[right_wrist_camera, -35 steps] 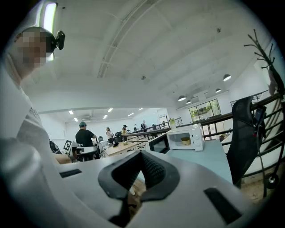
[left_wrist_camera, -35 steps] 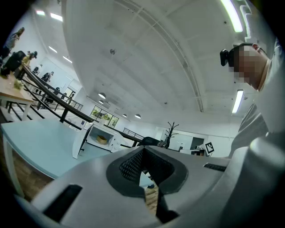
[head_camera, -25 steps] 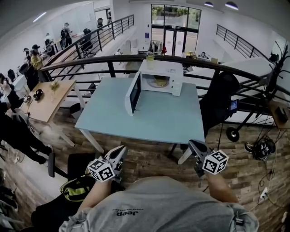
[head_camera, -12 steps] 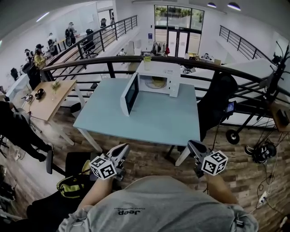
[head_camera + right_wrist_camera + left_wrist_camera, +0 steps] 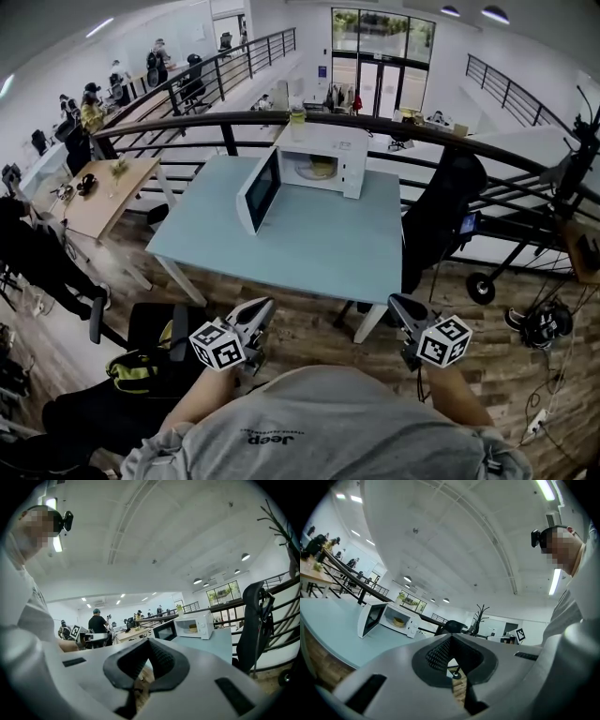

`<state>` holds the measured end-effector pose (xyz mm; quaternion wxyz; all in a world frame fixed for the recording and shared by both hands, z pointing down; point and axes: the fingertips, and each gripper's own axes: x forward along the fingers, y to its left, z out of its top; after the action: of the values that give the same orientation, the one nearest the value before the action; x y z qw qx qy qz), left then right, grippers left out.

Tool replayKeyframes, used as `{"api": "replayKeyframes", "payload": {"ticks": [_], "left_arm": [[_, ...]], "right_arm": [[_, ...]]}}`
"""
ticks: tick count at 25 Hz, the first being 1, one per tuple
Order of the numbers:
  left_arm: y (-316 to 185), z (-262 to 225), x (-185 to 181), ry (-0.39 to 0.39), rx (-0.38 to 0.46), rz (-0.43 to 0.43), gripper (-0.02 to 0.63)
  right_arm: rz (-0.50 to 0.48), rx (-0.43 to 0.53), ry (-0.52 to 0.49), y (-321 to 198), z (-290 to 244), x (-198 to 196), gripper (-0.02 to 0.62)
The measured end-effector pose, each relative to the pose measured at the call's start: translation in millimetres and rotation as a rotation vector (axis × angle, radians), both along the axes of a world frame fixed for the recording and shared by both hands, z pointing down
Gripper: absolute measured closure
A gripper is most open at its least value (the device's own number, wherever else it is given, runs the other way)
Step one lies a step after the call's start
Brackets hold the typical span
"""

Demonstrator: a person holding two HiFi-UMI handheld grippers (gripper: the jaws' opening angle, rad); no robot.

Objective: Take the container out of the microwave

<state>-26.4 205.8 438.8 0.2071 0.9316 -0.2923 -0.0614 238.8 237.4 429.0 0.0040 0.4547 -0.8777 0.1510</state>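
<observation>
A dark metal railing (image 5: 178,128) curves behind the work area, fencing off the lower floor. Near the bottom edge, the left gripper (image 5: 263,305), moulded from smooth grey plastic with ribbed black pads, is held level and aimed at the table. Its jaws are clenched on nothing, probably because there is nothing to grasp at this range.

The matte pale blue rectangular table (image 5: 319,239) stands well apart from both tools, with brown wood-plank floor (image 5: 309,323) between. At its far edge sits the boxy white microwave (image 5: 354,155). Its dark-glazed door (image 5: 255,192) is swung wide to the left, so the cavity is exposed from the front.

The shallow, rounded yellowish container (image 5: 322,169) rests inside that lit cavity, untouched. Its material is too small to judge, though it looks rigid.

To the right, the matching grey right gripper (image 5: 393,302) points slightly downward, jaws pressed together and empty. A black high-backed chair (image 5: 441,202) stands beside the table's right edge.

The task appears barely begun. The jaws must part before either tool can take the container's rim.
</observation>
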Motion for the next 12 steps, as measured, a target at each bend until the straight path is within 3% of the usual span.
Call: {"api": "replayKeyframes", "payload": {"ticks": [6, 12], "left_arm": [[-22, 9, -2, -0.012, -0.011, -0.02, 0.589], [-88, 20, -17, 0.013, -0.01, 0.015, 0.589]], "right_arm": [[-0.008, -0.018, 0.001, -30, 15, 3, 0.577], [0.009, -0.022, 0.033, -95, 20, -16, 0.577]]}}
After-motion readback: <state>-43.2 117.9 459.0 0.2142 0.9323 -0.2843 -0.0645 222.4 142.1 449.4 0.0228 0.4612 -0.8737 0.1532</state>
